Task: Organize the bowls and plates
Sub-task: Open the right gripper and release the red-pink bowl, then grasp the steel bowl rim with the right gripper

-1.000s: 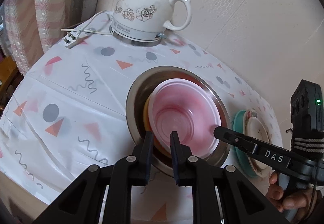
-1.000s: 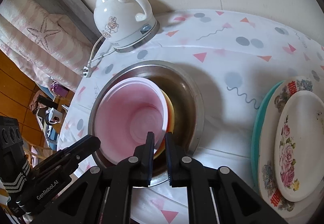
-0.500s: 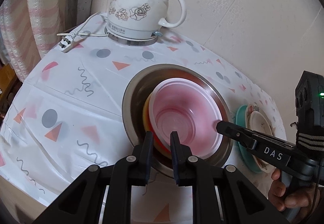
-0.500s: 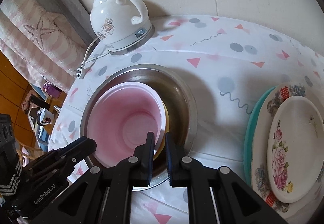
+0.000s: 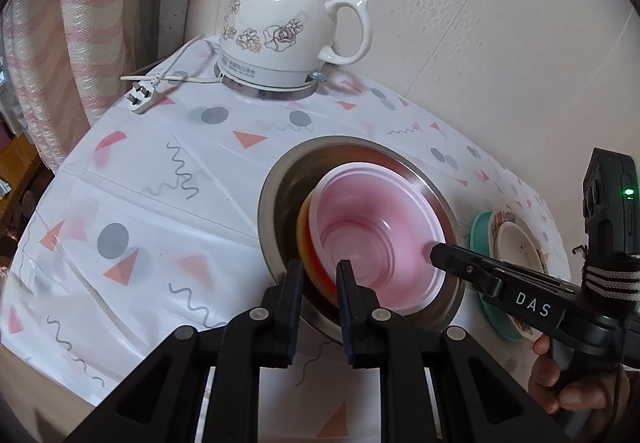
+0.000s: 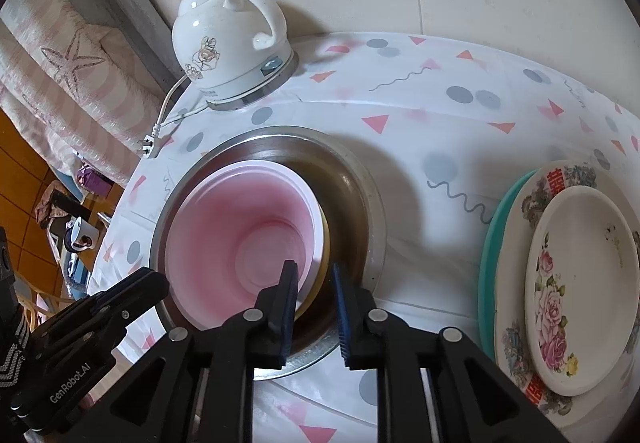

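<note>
Risk here: right tongs (image 6: 314, 279) just easing apart around the pink bowl (image 6: 240, 239) rim, left tongs (image 5: 319, 279) narrow astride it; uneven release could tip the nested stack.

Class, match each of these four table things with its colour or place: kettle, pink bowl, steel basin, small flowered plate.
Things:
1. kettle
2. pink bowl
3. steel basin
4. small flowered plate

Descriptions:
A. on top of the plate stack
B. holds the nested bowls
C. white, near the wall
D. topmost of the nested bowls

Pairs: 1-C, 2-D, 3-B, 4-A
</note>
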`<state>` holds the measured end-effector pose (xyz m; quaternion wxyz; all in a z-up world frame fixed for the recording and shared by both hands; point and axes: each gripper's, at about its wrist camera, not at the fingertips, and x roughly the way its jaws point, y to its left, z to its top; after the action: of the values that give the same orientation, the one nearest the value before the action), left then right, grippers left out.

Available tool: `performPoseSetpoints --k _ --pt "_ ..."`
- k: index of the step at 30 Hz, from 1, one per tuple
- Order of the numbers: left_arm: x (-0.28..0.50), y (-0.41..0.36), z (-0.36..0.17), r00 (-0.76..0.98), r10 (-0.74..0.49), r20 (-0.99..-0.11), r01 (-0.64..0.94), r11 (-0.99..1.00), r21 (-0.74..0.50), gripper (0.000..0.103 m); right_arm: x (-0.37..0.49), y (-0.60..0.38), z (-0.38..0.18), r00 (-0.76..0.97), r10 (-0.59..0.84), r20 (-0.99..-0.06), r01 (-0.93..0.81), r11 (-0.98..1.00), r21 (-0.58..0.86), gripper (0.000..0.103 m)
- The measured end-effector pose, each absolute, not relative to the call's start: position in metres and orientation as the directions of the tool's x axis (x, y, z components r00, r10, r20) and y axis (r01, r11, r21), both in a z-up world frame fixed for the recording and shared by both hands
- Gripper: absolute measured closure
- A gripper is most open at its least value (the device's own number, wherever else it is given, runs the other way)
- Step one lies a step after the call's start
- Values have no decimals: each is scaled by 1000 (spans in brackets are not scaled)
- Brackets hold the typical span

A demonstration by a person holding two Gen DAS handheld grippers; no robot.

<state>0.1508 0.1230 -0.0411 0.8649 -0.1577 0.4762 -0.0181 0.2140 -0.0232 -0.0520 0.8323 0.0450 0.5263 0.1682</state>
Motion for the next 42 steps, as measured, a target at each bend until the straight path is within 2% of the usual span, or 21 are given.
performPoseSetpoints --k 8,10,27,34,42 --pt "148 127 -40 547 -183 -817 -119 949 -292 85 212 -25 -52 400 336 -853 -205 940 273 85" --pt "148 128 -40 549 -182 -816 -120 949 -292 85 212 -25 -52 404 337 -850 -198 940 279 81" --pt "142 149 -31 576 -182 -797 -149 935 -321 85 203 -51 -34 505 342 -792 -104 936 338 81" --pt "139 166 -37 565 -156 -811 -187 933 -309 85 200 -66 -44 495 327 -805 -54 937 346 81" --pt "141 162 -37 565 -170 -807 -154 940 -305 85 199 -67 -52 476 333 -814 -50 934 353 81"
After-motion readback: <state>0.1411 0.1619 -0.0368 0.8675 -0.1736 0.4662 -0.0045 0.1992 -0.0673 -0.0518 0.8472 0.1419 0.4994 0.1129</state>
